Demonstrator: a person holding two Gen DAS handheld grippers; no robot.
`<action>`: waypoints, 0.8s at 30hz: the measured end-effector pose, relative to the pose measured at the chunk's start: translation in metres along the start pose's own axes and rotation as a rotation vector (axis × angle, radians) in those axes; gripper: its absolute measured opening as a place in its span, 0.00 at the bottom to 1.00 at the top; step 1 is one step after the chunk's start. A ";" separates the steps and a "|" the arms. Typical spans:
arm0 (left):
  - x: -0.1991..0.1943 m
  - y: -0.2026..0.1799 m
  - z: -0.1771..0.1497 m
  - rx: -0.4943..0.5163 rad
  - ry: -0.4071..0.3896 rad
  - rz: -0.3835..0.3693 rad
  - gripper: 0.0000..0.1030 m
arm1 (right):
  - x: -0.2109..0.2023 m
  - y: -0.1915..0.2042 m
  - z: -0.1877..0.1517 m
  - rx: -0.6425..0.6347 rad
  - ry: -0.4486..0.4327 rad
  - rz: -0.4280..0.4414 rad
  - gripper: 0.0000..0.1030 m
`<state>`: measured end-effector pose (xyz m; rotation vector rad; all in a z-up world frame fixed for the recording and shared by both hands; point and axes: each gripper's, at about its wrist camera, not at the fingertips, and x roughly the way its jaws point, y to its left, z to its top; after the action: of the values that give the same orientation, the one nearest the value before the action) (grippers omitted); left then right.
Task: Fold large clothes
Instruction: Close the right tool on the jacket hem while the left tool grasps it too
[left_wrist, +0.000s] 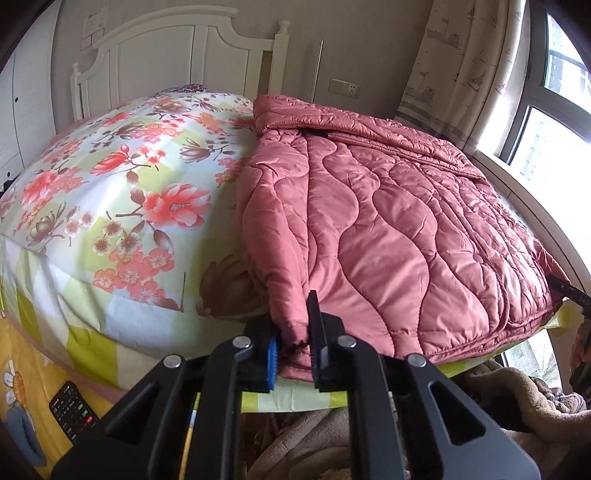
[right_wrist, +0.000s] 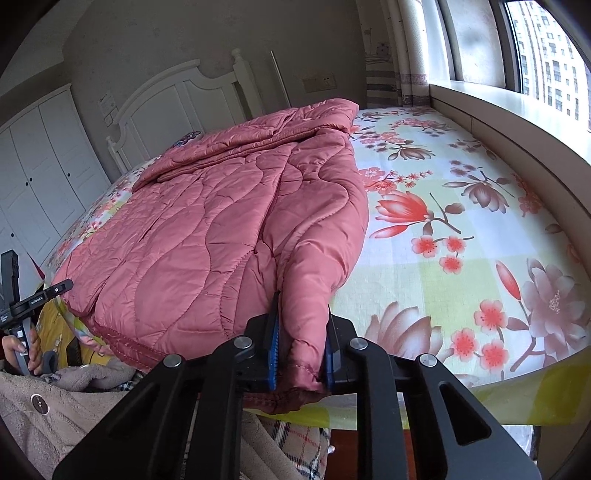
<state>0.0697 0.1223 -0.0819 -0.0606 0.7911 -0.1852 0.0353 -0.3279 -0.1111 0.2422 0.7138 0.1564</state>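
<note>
Nearest in the left wrist view, the left gripper (left_wrist: 291, 332) is closed on a cuff (left_wrist: 293, 334) of the pink quilted jacket (left_wrist: 388, 221); a ribbed blue pad shows on one finger. In the right wrist view, the right gripper (right_wrist: 301, 354) pinches the other sleeve end (right_wrist: 304, 369) between two blue pads in the same way. The jacket is shiny and puffy, with wavy stitched lines, and it lies flat on the bed near the front edge, its collar toward the headboard. Under it is a smooth floral sheet (right_wrist: 461, 229) with red and brown flowers on pale green and white squares. A black remote control (left_wrist: 72, 410) lies at the lower left, partly cut off by the frame. A hand (right_wrist: 22, 350) in a fluffy beige sleeve holds the left gripper's handle. Behind the bed stand a white panelled headboard (left_wrist: 177, 55), white wardrobe doors (right_wrist: 40, 162), a patterned curtain (left_wrist: 461, 62) and a window (right_wrist: 546, 55).
</note>
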 end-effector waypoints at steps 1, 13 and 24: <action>-0.003 -0.001 0.000 0.004 -0.007 -0.001 0.11 | -0.003 0.002 0.001 -0.003 -0.007 0.007 0.19; -0.067 0.003 -0.002 -0.027 -0.118 -0.082 0.10 | -0.065 0.021 0.019 0.004 -0.132 0.198 0.18; -0.132 -0.001 0.028 -0.059 -0.310 -0.189 0.10 | -0.132 0.030 0.062 0.016 -0.369 0.274 0.11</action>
<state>-0.0016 0.1453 0.0303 -0.2151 0.4812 -0.3230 -0.0241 -0.3393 0.0252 0.3728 0.3129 0.3570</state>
